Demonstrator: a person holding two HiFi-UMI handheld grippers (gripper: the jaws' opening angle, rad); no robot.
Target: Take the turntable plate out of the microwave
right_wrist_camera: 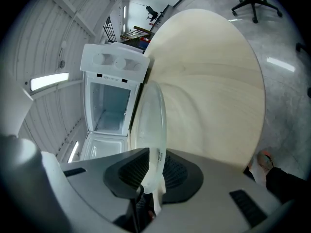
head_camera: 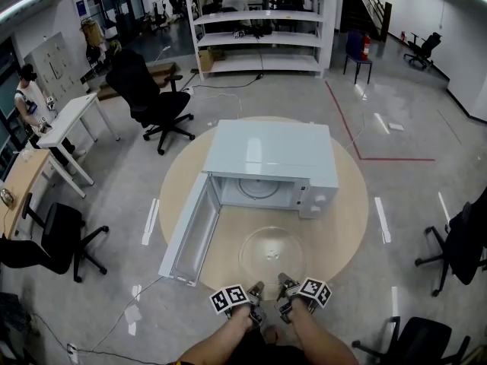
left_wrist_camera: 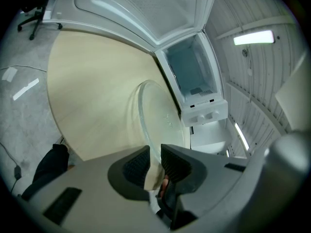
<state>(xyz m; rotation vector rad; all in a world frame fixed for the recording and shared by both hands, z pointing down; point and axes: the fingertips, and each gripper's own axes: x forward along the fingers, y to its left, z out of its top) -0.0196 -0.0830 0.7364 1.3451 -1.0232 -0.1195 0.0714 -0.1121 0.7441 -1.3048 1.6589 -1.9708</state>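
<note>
Left forearm and right forearm held side by side, extended from bottom edge of head view, both angled downward. Near rim of clear round glass turntable plate clamped by left tongs and, just beside, by right tongs. Plate positioned outside white microwave oven, over round pale wooden bench, before open cavity. Plate-to-bench contact not determinable. Upper arms cut off by frame; plate outline faint against bench.

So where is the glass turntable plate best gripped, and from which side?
By its near rim, coming in from the person's side. The glass plate is a thin, flat disc, so its edge fits between fingers, and the microwave blocks the far side.
</note>
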